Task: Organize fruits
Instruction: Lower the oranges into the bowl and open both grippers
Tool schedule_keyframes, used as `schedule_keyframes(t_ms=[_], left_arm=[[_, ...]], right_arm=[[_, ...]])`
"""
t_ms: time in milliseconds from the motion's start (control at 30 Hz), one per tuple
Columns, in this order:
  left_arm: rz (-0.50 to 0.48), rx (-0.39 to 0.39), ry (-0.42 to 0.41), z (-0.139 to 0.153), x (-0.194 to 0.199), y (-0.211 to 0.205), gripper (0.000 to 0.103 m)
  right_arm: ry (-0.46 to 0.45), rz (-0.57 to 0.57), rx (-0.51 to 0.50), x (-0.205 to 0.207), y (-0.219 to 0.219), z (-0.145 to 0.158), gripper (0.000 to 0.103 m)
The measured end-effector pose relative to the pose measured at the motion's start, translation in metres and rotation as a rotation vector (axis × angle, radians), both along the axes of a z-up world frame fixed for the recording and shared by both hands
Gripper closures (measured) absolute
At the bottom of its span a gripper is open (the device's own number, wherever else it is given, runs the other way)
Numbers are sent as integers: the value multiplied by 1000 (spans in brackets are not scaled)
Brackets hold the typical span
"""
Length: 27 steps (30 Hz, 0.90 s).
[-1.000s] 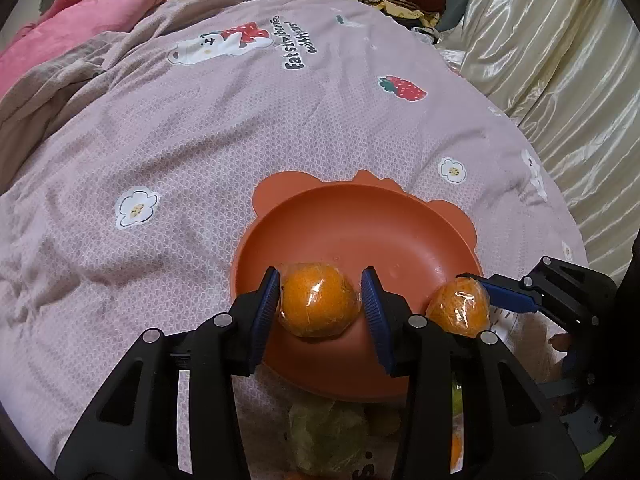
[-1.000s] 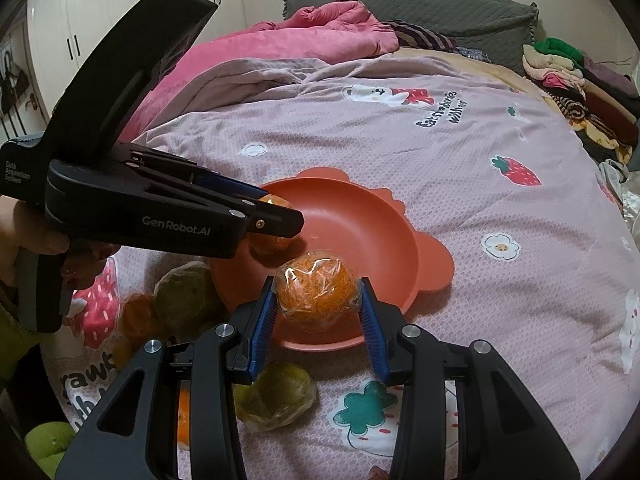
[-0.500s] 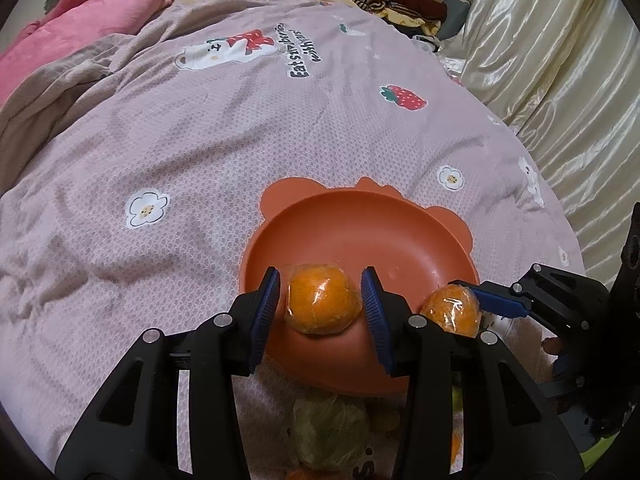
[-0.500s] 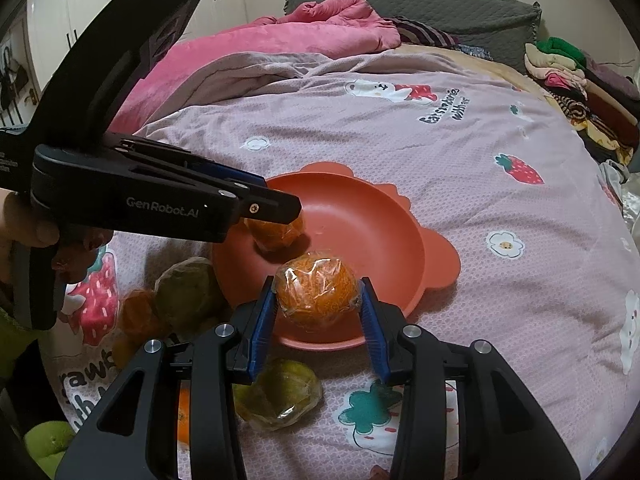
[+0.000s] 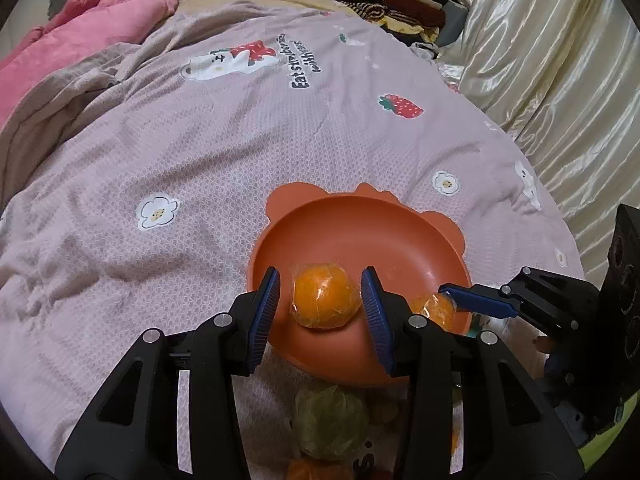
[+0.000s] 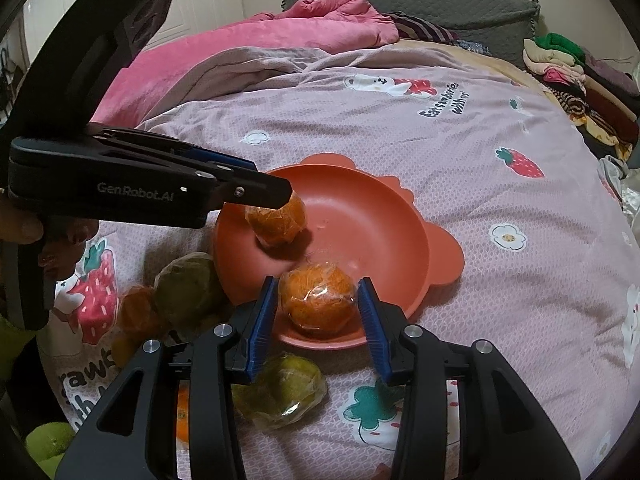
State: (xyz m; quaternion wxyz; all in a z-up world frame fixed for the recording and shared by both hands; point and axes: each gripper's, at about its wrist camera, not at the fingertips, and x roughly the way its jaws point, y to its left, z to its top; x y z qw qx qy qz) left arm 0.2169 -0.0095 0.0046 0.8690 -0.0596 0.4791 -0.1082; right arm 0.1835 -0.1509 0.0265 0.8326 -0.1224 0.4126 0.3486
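Observation:
An orange bear-eared bowl (image 5: 360,232) (image 6: 372,216) lies on the pink bedspread. My left gripper (image 5: 322,300) (image 6: 280,192) has its pads a little apart from a plastic-wrapped orange (image 5: 324,296) (image 6: 276,220) that rests on the bowl's near wall. My right gripper (image 6: 318,304) (image 5: 448,296) has its pads just off a second wrapped orange (image 6: 318,300) (image 5: 434,310) that sits at the bowl's front rim. Both look open.
Loose wrapped fruits lie on the bedspread in front of the bowl: a green one (image 6: 186,284) (image 5: 330,420), a yellow-green one (image 6: 284,392), small orange ones (image 6: 138,312). Pink blanket (image 6: 248,48) at the back, folded clothes (image 6: 576,76) and a curtain (image 5: 560,60) to the right.
Both grippers have moved forward over the bowl and lowered their oranges into it. The jaws of both have opened slightly off the fruit.

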Motion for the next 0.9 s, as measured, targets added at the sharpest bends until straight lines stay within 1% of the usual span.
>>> schedule_keyframes(t_ms=[333, 567, 700, 767, 900], left_arm=[[11, 5, -22, 6, -6, 2, 69], [31, 2, -41, 12, -15, 7, 68], [39, -2, -54, 16, -19, 11, 67], [44, 0, -60, 18, -22, 11, 63], [52, -1, -77, 23, -30, 14, 63]], right_arm=[[-4, -24, 19, -1, -10, 5, 60], [-12, -42, 30, -3, -17, 10, 55], [-16, -54, 37, -4, -20, 13, 54], [-20, -60, 42, -6, -23, 15, 50], [-31, -67, 53, -9, -26, 21, 47]])
